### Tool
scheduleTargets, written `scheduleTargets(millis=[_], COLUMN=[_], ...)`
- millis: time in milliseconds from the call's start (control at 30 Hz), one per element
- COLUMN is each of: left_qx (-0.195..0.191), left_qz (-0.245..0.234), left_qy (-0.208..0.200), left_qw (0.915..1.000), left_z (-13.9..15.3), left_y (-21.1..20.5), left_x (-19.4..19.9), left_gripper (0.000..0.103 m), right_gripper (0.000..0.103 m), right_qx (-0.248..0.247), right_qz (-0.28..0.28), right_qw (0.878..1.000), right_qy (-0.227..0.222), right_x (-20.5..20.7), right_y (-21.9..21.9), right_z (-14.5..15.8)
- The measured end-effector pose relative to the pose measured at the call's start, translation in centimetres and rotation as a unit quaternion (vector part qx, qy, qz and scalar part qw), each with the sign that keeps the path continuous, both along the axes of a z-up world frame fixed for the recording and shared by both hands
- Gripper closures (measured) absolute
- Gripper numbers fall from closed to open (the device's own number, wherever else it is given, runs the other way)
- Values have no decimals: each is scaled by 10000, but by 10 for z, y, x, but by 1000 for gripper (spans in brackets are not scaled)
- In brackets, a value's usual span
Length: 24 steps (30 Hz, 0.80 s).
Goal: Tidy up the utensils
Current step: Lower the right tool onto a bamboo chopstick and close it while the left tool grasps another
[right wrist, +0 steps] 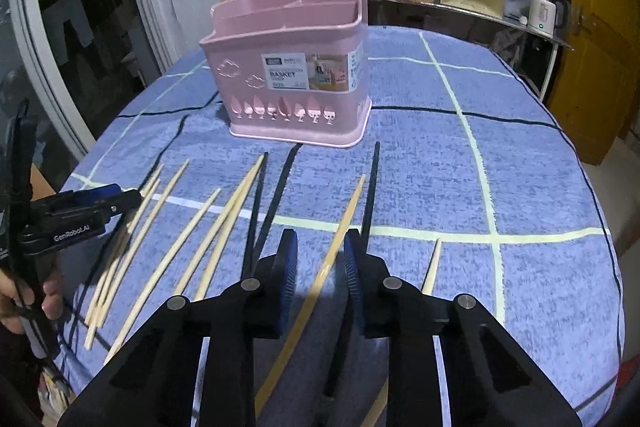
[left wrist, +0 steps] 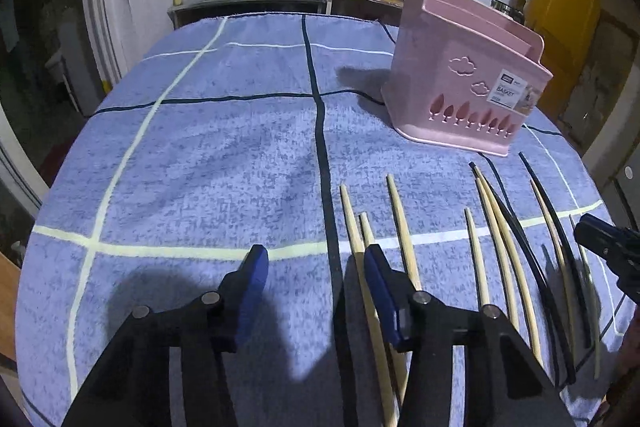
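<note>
The right gripper [right wrist: 320,259], jaws partly apart, straddles one pale chopstick [right wrist: 320,283] without touching it. The left gripper [left wrist: 316,275], partly apart and empty, has pale sticks just right of it. Best lower squarely, then close mid-shaft. About eight pale chopsticks and three black ones [right wrist: 370,195] lie ahead. Beyond stands one pink basket [right wrist: 296,67].

My table's [right wrist: 520,155] got this blue checked cloth [left wrist: 224,163] over it, white and dark lines crossing. The pink utensil basket [right wrist: 296,75] stands upright toward the far side. Nearer me, loose chopsticks lie straight on the cloth: a bunch of pale wooden ones [right wrist: 160,267] and a few black ones [right wrist: 370,187], roughly parallel.
</note>
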<state>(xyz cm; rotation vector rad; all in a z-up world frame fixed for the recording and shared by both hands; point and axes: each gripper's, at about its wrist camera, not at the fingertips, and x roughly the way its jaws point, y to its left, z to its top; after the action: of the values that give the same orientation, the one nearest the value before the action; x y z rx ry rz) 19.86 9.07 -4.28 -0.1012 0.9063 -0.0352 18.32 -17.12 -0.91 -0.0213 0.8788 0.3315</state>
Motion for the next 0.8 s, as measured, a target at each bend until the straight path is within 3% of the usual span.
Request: scheduleTargets(millis=[400, 667, 800], left_qx=[135, 285, 457], left_qz=[-162, -188, -218], left_qy=[111, 189, 211], left_qw=[9997, 9992, 9985], left_z=[2, 3, 1], left_y=[-10, -15, -19], left_x=[21, 32, 37], left_gripper=[65, 76, 76], right_gripper=[84, 84, 84], right_qx=[-67, -64, -82], right_qz=[-98, -126, -122], right_qw=[9989, 9987, 9987], right_qy=[454, 493, 487], right_x=[27, 38, 41], right_y=[1, 2, 3], right_z=[-19, -21, -22])
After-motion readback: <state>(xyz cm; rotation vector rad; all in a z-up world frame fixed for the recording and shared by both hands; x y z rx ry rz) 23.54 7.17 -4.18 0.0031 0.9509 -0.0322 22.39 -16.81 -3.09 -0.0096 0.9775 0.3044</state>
